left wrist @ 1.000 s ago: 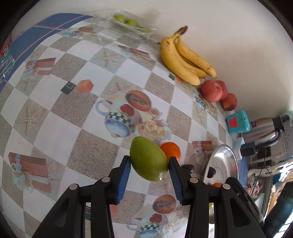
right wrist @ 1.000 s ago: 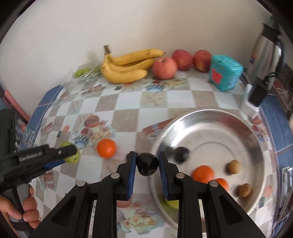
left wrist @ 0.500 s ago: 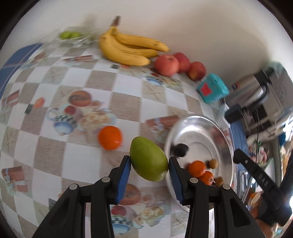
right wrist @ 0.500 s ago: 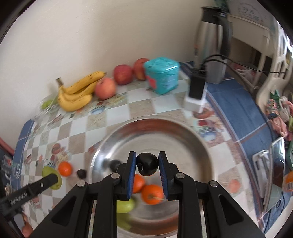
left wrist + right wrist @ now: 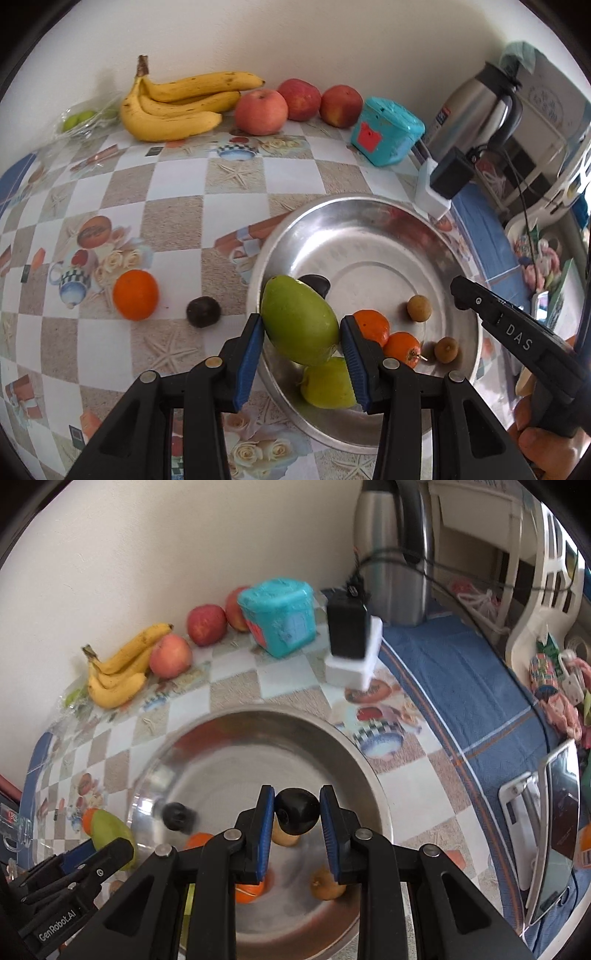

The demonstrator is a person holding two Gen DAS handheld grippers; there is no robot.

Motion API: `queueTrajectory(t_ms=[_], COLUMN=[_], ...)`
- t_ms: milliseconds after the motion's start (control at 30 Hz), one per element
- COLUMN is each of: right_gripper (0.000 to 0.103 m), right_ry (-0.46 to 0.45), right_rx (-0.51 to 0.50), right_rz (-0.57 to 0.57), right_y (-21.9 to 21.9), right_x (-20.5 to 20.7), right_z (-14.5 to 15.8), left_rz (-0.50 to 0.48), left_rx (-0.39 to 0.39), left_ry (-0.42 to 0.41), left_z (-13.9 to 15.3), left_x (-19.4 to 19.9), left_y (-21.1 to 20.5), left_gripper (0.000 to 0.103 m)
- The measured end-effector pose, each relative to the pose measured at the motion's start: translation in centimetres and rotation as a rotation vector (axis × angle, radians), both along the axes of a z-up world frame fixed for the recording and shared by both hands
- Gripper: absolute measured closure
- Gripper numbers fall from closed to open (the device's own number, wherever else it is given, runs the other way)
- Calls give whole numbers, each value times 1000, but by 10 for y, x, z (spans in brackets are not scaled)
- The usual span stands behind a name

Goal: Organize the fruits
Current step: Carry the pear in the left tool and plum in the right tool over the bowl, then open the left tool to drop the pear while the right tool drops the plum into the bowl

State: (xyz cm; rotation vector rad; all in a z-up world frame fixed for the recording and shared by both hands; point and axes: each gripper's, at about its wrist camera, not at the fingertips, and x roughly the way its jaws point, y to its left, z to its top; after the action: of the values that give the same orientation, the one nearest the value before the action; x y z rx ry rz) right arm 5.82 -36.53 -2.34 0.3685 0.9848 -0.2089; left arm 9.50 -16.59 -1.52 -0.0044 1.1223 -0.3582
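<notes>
My left gripper (image 5: 301, 332) is shut on a green mango (image 5: 300, 325) and holds it over the near left rim of the steel bowl (image 5: 369, 229). My right gripper (image 5: 297, 810) is shut on a small dark round fruit (image 5: 297, 810) above the bowl's (image 5: 258, 720) middle. In the bowl lie two oranges (image 5: 371, 326), a green fruit (image 5: 328, 384), small brown fruits (image 5: 419, 308) and another dark fruit (image 5: 314, 283). On the table left of the bowl sit an orange (image 5: 135, 294) and a dark fruit (image 5: 203, 312).
Bananas (image 5: 177, 107) and three apples (image 5: 262, 110) line the back wall, with bagged green fruits (image 5: 79, 120) at far left. A teal box (image 5: 386, 134), a white adapter with a black plug (image 5: 439, 184) and a steel kettle (image 5: 476, 107) stand behind the bowl.
Both grippers have swung right and over the bowl, each still holding its fruit. The left gripper's mango now hangs over the bowl's rim.
</notes>
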Motion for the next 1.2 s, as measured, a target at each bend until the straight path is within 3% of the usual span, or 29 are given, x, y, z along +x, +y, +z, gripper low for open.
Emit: queueTrajectory(t_ms=[533, 767, 1200], right_gripper=[77, 69, 69], right_ry=[107, 119, 84], right_rx=[34, 37, 18], right_rz=[-37, -46, -36], right_y=[-11, -12, -7], right_x=[-1, -1, -4], right_z=[-25, -22, 0], left_rz=[-8, -10, 9], left_rx=[17, 14, 10], left_ry=[27, 31, 20], left_z=[-12, -12, 1], left_x=[1, 0, -1], left_y=[-6, -7, -1], left_gripper=[57, 57, 57])
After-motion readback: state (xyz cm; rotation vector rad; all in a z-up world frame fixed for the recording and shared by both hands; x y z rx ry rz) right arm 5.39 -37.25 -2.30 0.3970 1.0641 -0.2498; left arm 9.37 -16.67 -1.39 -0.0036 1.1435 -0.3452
